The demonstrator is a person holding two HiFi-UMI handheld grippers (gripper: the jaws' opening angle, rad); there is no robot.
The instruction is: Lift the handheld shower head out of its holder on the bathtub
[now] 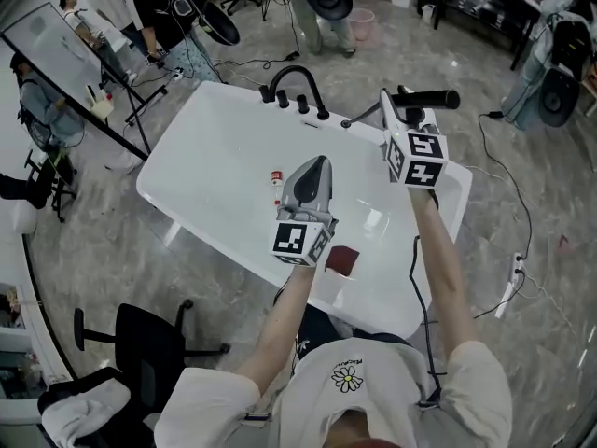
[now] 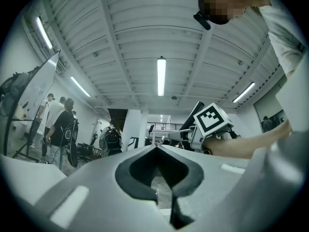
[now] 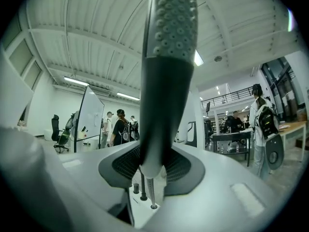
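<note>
Looks steeply up along the left gripper (image 2: 157, 149): jaws together at the tips, nothing held between them, only a dark diamond-shaped hollow nearer the camera. Takes in a ribbed white ceiling (image 2: 120, 37) crossed by long strip lights (image 2: 161, 76). Catches the right gripper (image 2: 186, 135) just beyond the jaws, toward the right, with its black-and-white marker cube (image 2: 212, 120) tilted. Shows a bare forearm (image 2: 246, 146) running from that cube to the right edge, and a pale sleeve (image 2: 285, 37) above it. Includes, far left, a leaning whiteboard (image 2: 36, 95) and several people (image 2: 60, 129) standing beside it.
</note>
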